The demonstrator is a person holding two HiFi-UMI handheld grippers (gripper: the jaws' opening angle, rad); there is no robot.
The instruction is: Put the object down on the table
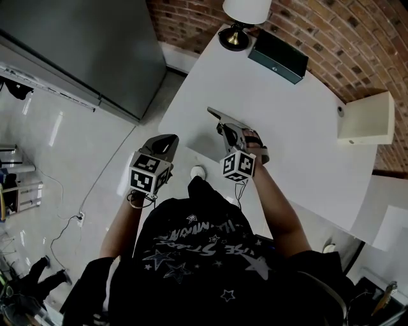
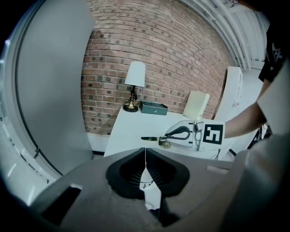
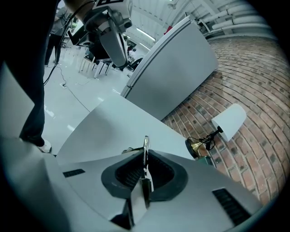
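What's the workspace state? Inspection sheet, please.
Surface: white table, set against the brick wall.
Job's things: thin metal object, held by the right gripper over the table; contact with the top unclear.
Clutter: lamp, green box, cream box, all on the wall side.
Grippers: left gripper tongs shut, empty, off the table's edge; right gripper tongs shut on the object.
Cables: one across the floor, at left.
Surroundings: grey cabinet, glossy floor.

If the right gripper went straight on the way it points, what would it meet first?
Probably the white tabletop, touched first by the thin metal piece the right gripper holds; depth is unclear.
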